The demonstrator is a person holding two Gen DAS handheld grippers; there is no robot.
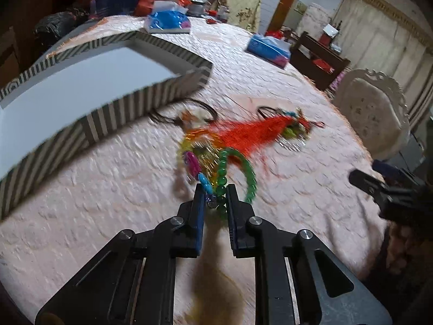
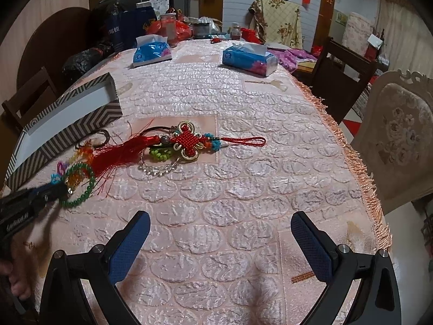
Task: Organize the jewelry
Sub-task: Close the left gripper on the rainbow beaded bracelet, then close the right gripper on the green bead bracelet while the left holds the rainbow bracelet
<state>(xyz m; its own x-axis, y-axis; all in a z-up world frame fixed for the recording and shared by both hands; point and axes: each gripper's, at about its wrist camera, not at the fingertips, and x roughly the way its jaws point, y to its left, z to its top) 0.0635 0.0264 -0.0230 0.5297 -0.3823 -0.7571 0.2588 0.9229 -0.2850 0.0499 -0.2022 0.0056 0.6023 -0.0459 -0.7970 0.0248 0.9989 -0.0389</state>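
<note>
My left gripper (image 1: 215,195) is shut on a green bead bracelet (image 1: 250,173), with a strand of coloured plastic beads (image 1: 192,162) caught between the pads too. In the right wrist view the left gripper (image 2: 58,189) holds that green bracelet (image 2: 81,184) at the table's left, beside the striped box (image 2: 67,124). A red knot ornament (image 2: 189,140) with a tassel lies mid-table, over a clear bead bracelet (image 2: 159,169) and light green beads (image 2: 159,154). My right gripper (image 2: 220,222) stands open above bare cloth, holding nothing.
The striped box (image 1: 108,119) is open with a white inside. Two blue tissue packs (image 2: 151,52) (image 2: 249,59) lie farther back, with clutter behind them. A pale upholstered chair (image 2: 400,140) stands off the fringed right table edge (image 2: 360,168). A dark cord (image 1: 200,105) lies by the box.
</note>
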